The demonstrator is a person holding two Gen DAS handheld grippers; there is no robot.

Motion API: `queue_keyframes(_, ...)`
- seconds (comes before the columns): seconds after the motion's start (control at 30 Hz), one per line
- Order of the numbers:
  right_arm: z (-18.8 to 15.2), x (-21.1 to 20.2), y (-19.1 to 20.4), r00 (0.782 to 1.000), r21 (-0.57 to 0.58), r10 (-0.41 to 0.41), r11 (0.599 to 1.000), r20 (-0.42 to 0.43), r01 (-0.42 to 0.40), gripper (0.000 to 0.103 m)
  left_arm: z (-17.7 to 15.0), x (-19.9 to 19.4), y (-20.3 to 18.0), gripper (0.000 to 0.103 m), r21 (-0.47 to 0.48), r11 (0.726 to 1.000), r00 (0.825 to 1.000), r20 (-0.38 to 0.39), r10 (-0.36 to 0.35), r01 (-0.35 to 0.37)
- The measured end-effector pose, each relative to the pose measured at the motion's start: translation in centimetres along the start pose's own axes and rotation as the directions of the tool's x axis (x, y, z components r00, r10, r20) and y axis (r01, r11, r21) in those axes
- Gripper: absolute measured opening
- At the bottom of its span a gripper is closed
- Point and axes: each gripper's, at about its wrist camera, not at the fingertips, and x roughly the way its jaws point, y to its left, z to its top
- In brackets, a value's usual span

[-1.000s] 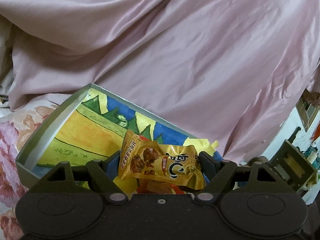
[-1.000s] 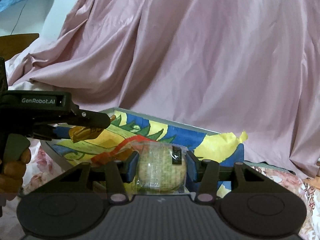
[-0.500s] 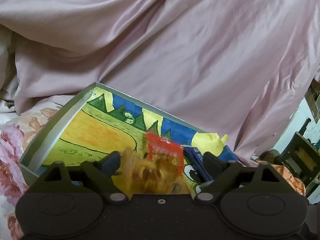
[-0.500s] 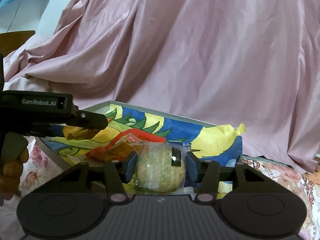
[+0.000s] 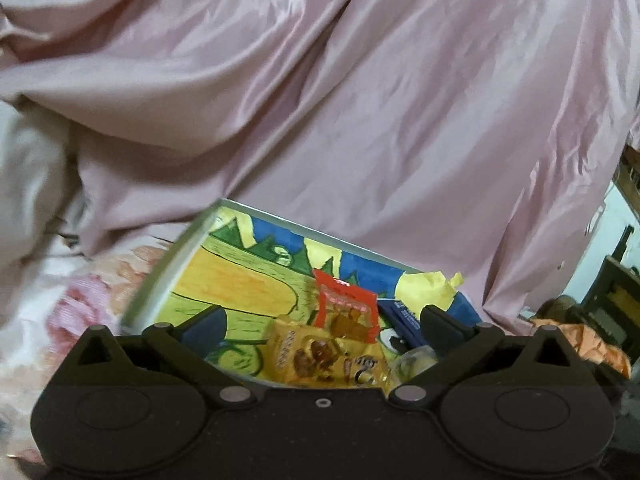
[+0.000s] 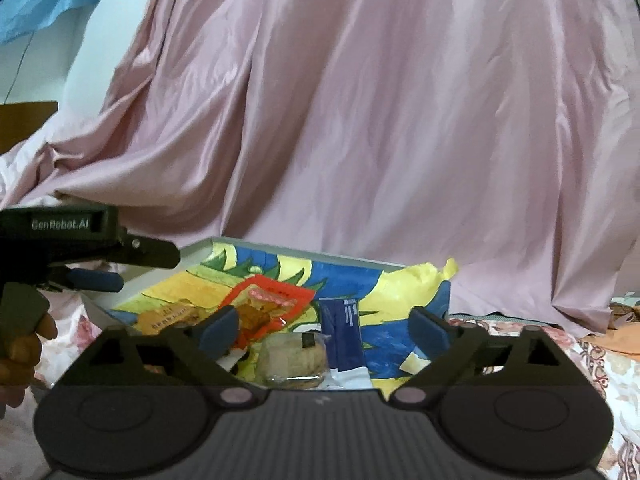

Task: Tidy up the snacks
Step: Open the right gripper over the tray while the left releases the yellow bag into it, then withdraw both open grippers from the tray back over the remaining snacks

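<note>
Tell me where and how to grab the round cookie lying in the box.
Take the cookie across its rounded sides, the right gripper coming from above and the near side. It lies flat in its clear wrapper, with the blue packet close at its right and the red packet behind its left, so a low sideways approach would likely hit them.

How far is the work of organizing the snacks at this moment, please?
Done: four snacks lie in the painted box: the gold packet, the red packet, the round clear-wrapped cake and the dark blue stick pack. In hand: nothing; the jaws of the left gripper and right gripper have just been opening and grip nothing. Left: no further snacks show outside the box here.
</note>
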Motion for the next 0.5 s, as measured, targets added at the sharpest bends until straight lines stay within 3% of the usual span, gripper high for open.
queue_keyframes(0.1,0.0,-1.7,0.3,1.0,0.011,-0.005,1.0,0.024,0.005,0.103,-0.6,-2.2,0.2,0.102,0.024,1.0,1.0,0.022,0.015,-0.016)
queue_keyframes(0.5,-1.4,-7.3,2.7,0.999,0.005,0.016,1.0,0.035,-0.017,0.103,-4.8,-10.1,1.9,0.102,0.142,0.986,0.996,0.027,0.081,-0.084)
